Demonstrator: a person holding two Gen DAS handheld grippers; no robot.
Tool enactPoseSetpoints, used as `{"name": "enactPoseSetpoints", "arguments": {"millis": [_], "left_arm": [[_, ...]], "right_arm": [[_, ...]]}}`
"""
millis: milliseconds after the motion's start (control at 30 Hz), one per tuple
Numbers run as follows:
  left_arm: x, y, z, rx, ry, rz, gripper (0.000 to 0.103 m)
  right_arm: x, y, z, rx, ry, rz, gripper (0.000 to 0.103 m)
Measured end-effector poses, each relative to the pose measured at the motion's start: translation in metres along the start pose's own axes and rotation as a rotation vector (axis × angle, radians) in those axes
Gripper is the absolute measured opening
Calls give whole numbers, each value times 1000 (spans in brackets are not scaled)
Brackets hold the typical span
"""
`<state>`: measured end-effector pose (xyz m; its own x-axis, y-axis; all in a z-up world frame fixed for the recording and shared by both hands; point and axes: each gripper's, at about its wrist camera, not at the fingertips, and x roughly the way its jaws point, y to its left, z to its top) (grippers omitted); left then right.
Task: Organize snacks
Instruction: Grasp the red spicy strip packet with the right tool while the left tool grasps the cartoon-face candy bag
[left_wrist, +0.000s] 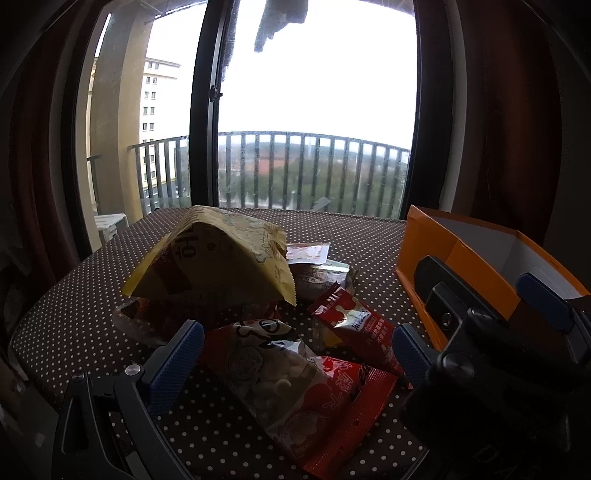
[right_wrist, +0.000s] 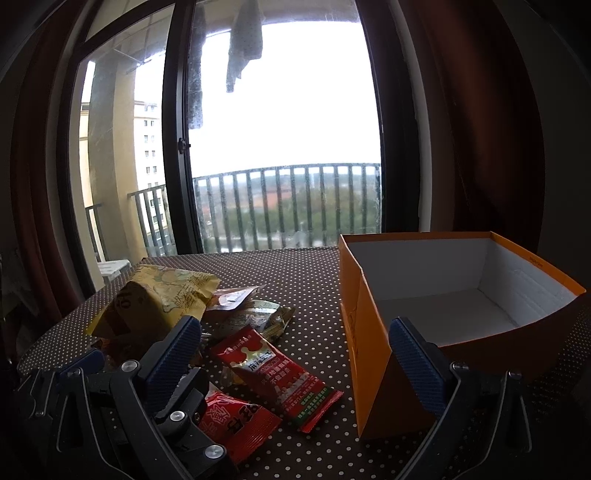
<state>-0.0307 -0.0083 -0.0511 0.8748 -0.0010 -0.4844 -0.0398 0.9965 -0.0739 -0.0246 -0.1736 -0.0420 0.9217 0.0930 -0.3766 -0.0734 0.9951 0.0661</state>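
Observation:
A pile of snack packets lies on the polka-dot table (left_wrist: 74, 302). A big yellow bag (left_wrist: 218, 254) sits at the back. A clear-and-red bag (left_wrist: 303, 391) lies between the open fingers of my left gripper (left_wrist: 299, 350). A small red packet (left_wrist: 354, 328) lies to its right, also in the right wrist view (right_wrist: 280, 373). An empty orange box (right_wrist: 458, 295) stands on the right. My right gripper (right_wrist: 295, 354) is open and empty, its right finger in front of the box's near corner.
Silver and orange packets (right_wrist: 255, 314) lie behind the red packet. A glass balcony door (right_wrist: 280, 147) with a railing stands behind the table, and dark curtains (right_wrist: 491, 129) hang on both sides. The right gripper's body (left_wrist: 491, 354) shows at the lower right of the left wrist view.

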Motion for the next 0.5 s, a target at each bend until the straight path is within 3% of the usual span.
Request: {"name": "enactPoseSetpoints", "arguments": {"millis": [167, 500], "left_arm": [[3, -4, -5, 13, 14, 3, 102], [23, 4, -17, 4, 90, 15, 102]], "right_arm": [[3, 6, -5, 8, 44, 41, 94], [21, 7, -20, 28, 135, 58, 93]]}}
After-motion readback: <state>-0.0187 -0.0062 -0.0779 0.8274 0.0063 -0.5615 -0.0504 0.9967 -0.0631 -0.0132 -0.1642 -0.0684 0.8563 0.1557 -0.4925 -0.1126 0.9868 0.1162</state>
